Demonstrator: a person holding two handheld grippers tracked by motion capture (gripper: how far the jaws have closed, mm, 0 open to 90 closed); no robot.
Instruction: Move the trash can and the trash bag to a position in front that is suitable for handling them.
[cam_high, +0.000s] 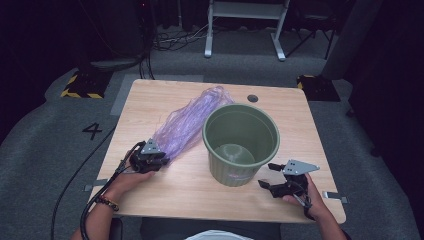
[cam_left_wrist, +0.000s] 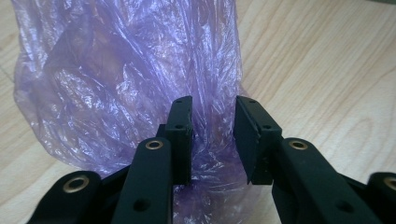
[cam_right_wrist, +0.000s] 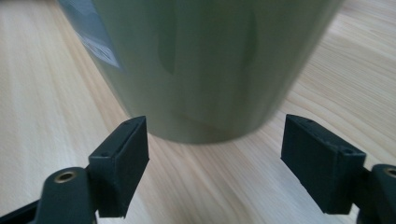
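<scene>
A crumpled purple plastic bag (cam_high: 190, 122) lies on the wooden table (cam_high: 175, 197), stretching from the far middle toward the near left. My left gripper (cam_high: 152, 159) is at its near end. In the left gripper view the bag's bunched end (cam_left_wrist: 130, 70) sits between the jaws, and the left gripper (cam_left_wrist: 212, 135) still shows a gap, so it is open. An upright green bin (cam_high: 235, 172) stands at the table's middle, empty inside. My right gripper (cam_high: 266, 176) stands open just right of the bin's base. The bin wall (cam_right_wrist: 205, 70) rises just ahead of the right gripper (cam_right_wrist: 215, 158), whose pads are apart from it.
A small dark round grommet (cam_high: 252, 98) is set in the table near its far edge. Beyond the table are a white frame's legs (cam_high: 245, 30) and cables on the grey floor. The table's near right corner lies just behind my right hand.
</scene>
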